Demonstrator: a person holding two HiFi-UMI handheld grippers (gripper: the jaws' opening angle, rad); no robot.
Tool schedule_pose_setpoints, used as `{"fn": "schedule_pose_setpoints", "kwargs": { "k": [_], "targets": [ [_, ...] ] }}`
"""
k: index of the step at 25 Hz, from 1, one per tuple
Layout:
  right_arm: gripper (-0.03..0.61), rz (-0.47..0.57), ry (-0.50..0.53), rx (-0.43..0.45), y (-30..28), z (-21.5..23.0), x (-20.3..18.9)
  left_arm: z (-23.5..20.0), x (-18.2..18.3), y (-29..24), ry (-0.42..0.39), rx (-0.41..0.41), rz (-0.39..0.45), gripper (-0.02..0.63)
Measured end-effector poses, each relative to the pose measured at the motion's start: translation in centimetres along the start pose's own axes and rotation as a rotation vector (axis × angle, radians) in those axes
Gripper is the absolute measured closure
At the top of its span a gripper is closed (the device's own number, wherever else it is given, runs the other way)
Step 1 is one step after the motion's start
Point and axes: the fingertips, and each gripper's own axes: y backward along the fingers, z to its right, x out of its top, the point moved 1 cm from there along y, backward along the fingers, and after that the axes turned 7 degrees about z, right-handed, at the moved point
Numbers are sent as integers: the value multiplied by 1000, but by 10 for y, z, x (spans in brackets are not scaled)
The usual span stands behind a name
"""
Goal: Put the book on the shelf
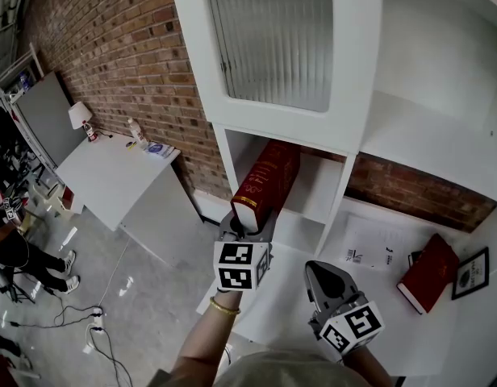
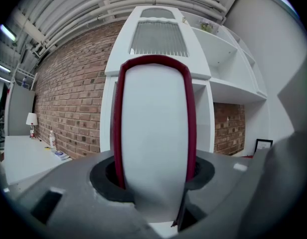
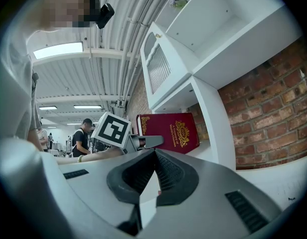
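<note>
A thick red book (image 1: 267,176) with gold print stands upright and tilted, its far end inside the lower left compartment of the white shelf unit (image 1: 343,168). My left gripper (image 1: 247,227) is shut on the book's near bottom end. In the left gripper view the white page edge of the book (image 2: 153,123) fills the space between the jaws of the left gripper (image 2: 153,185), with a red cover on each side. My right gripper (image 1: 317,271) hovers lower right over the white ledge, shut and empty. The right gripper view shows its own tips (image 3: 154,151) touching, with the book (image 3: 171,131) and the left gripper (image 3: 143,142) beyond.
A second red book (image 1: 428,272) lies on the ledge at right beside a small framed picture (image 1: 472,272) and a printed sheet (image 1: 369,247). A white table (image 1: 111,176) with a lamp and bottles stands at left against the brick wall. People stand far left.
</note>
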Motion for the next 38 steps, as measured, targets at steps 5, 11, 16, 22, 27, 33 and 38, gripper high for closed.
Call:
{"fn": "schedule_pose_setpoints", "kwargs": {
  "k": [5, 11, 16, 22, 27, 33, 38],
  "targets": [
    [571, 1, -1, -2, 0, 1, 0, -2, -3, -11, 3, 4, -16, 382],
    [571, -2, -5, -7, 0, 3, -1, -6, -4, -26, 0, 6, -34, 382],
    [571, -4, -4, -5, 1, 2, -1, -8, -5, -37, -1, 5, -52, 382],
    [571, -3, -3, -4, 1, 4, 0, -9, -5, -48, 4, 4, -62, 382],
    [571, -7, 0, -10, 2, 6, 0, -10, -6, -57, 6, 4, -69, 382],
    [571, -6, -2, -11, 0, 6, 1, -12, -5, -71, 8, -5, -74, 382],
    [571, -8, -1, -9, -1, 6, 1, -14, -6, -79, 1, -9, -86, 382]
  ]
}}
